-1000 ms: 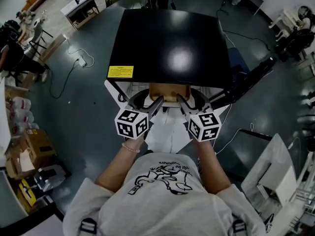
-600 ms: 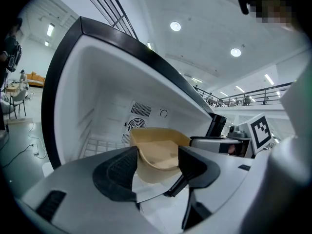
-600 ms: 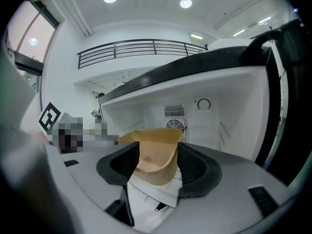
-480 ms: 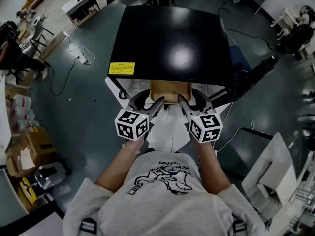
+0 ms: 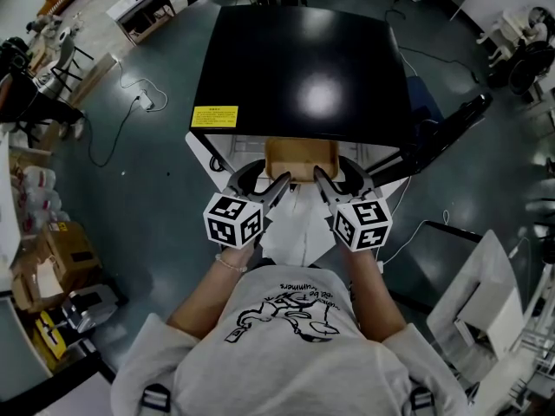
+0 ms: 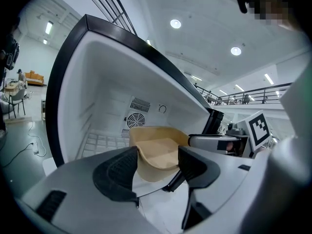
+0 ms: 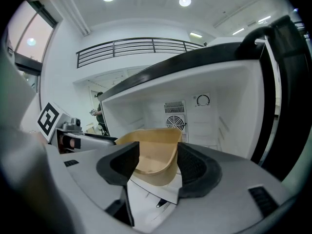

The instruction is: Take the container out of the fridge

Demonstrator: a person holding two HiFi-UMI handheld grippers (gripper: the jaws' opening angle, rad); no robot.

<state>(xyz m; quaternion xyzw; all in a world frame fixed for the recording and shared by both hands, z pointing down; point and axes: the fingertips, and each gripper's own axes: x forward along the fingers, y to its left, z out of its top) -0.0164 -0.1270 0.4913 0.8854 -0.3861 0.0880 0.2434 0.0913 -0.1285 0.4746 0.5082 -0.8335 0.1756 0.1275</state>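
At the centre of the head view, a shallow tan rectangular container (image 5: 300,156) sits at the open mouth of a black-topped fridge with a white interior (image 5: 303,68), just below the fridge's front edge. The left gripper (image 5: 267,175) is clamped on the container's near left corner and the right gripper (image 5: 334,173) on its near right corner. In each gripper view the two dark jaws press on opposite sides of the tan wall. Behind the container, a round fan grille (image 7: 174,122) shows on the fridge's back wall. A yellow label (image 5: 214,116) lies left of centre on the fridge top.
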